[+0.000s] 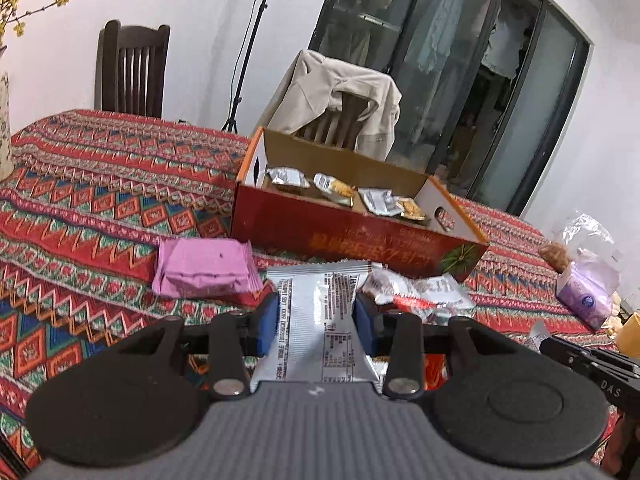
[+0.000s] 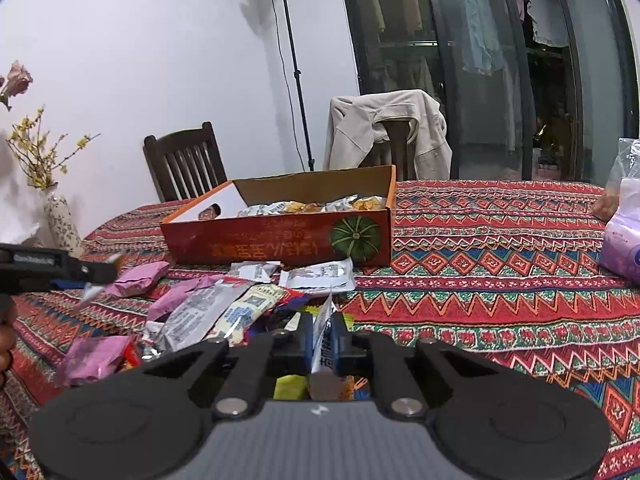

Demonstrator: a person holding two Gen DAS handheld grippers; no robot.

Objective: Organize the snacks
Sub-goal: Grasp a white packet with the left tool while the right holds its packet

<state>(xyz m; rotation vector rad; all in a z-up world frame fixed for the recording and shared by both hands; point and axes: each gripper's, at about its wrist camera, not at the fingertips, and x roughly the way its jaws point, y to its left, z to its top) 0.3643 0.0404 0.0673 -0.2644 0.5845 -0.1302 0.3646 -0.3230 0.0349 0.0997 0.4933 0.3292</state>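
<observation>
Gripping: left gripper (image 1: 316, 320) clamps silver packet (image 1: 320, 312), held above tablecloth (image 1: 80, 200) | right gripper (image 2: 322, 340) pinches thin white wrapper (image 2: 323, 332) edge-on | red cardboard box (image 2: 280, 240) beyond loose snack pile (image 2: 224, 304), holding packets.

Both the left gripper (image 1: 316, 322) and the right gripper (image 2: 323, 340) have blue pads, black linkage arms with silver pivot screws, round black discs and a ribbed grey body at the frame bottom.

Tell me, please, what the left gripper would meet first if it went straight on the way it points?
Probably the red cardboard box: its near wall lies straight ahead of the left gripper, which grips a silver snack packet. Depth is unclear.
</observation>
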